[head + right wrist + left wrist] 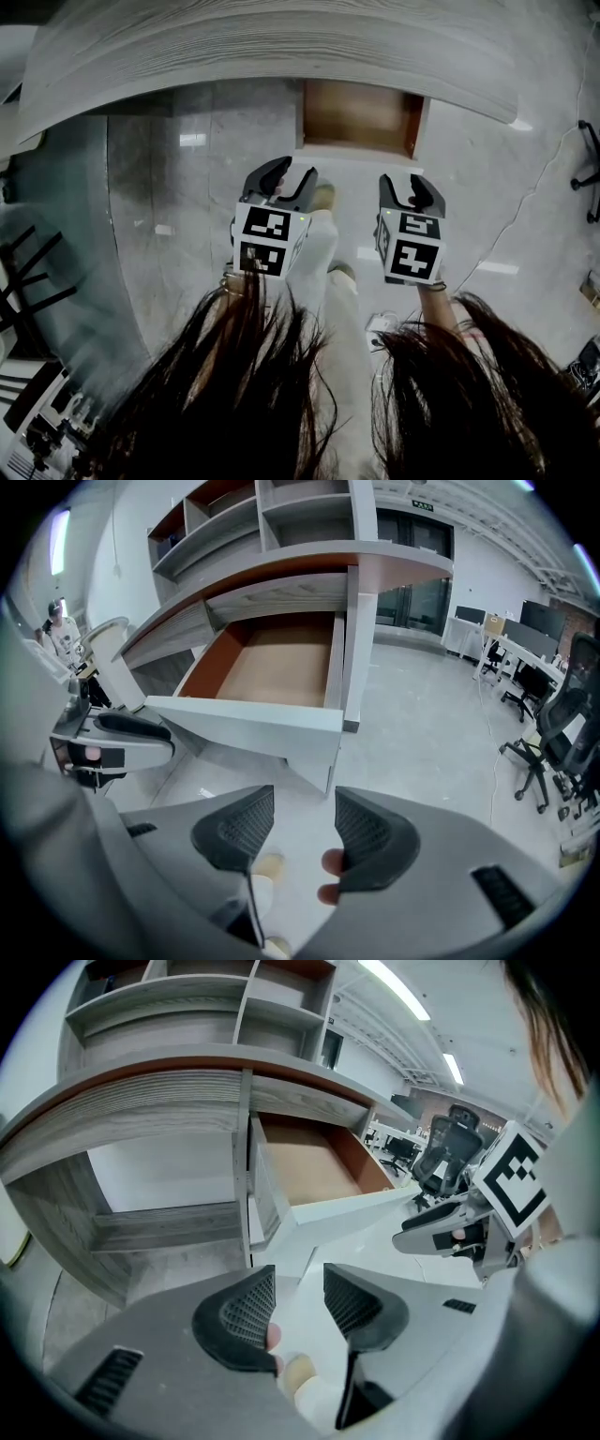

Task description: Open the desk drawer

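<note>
Left of centre, the left gripper (288, 183) hangs with jaws parted and empty, the desk drawer (361, 114) at upper centre stands pulled out from under the desk (281, 47), and the right gripper (408, 190) beside it is likewise released, probably because nothing is left to pull.

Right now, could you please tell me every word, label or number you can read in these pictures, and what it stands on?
No readable text in any view.
Marker cube on the left gripper: black-and-white squares only, no letters.
Marker cube on the right gripper: the same, no letters.
Small sign high on the far wall: too small to read.
</note>
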Tool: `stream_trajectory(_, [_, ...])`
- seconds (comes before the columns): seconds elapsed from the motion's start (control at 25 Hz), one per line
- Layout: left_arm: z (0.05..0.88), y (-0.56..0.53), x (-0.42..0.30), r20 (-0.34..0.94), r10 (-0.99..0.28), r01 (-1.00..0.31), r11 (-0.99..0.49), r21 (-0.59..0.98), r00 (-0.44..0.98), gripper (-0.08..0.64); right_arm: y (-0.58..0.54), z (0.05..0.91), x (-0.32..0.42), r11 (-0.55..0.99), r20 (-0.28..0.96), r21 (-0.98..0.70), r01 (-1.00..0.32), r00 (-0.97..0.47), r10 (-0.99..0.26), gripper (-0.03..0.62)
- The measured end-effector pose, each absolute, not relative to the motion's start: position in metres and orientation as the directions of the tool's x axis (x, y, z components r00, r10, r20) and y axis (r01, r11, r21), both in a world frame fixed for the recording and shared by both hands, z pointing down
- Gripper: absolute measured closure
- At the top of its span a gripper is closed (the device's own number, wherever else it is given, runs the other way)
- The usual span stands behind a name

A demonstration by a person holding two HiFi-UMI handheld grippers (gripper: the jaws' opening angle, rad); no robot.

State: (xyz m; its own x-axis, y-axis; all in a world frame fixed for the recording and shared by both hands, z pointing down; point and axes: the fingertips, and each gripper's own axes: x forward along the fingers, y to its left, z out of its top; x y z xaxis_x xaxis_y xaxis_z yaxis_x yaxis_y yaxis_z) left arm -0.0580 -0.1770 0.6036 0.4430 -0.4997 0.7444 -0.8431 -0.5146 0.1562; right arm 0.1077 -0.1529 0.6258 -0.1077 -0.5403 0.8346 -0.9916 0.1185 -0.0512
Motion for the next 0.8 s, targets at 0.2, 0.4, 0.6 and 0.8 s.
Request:
stream_trajectory(0.2, [0.599, -0.165, -0.056, 0.747, -0.501, -0.846, -0.51, 0.154, 0.438, 0.41, -0.138, 0.618, 0.11, 0.124, 0.84, -0.05, -0.991, -0.109, -0.531, 0.385])
stream_trajectory(0.4, [0.592, -0.152, -0.054, 0.748, -0.508, -0.852, -0.502, 0.148, 0.428, 0.434, -0.123, 0.61, 0.11, 0.135, 0.844, -0.052, -0.989, -0.116, -0.523, 0.387])
stream_trajectory(0.6, [0.589, -0.145, -0.054, 0.752, -0.5, -0.853, -0.498, 0.156, 0.429, 0.445, -0.116, 0.605, 0.101, 0.155, 0.854, -0.063, -0.986, -0.134, -0.503, 0.387])
stream_trajectory(0.8, [0.584, -0.139, -0.053, 0.755, -0.497, -0.854, -0.495, 0.158, 0.428, 0.446, -0.111, 0.601, 0.099, 0.17, 0.857, -0.058, -0.984, -0.137, -0.497, 0.387])
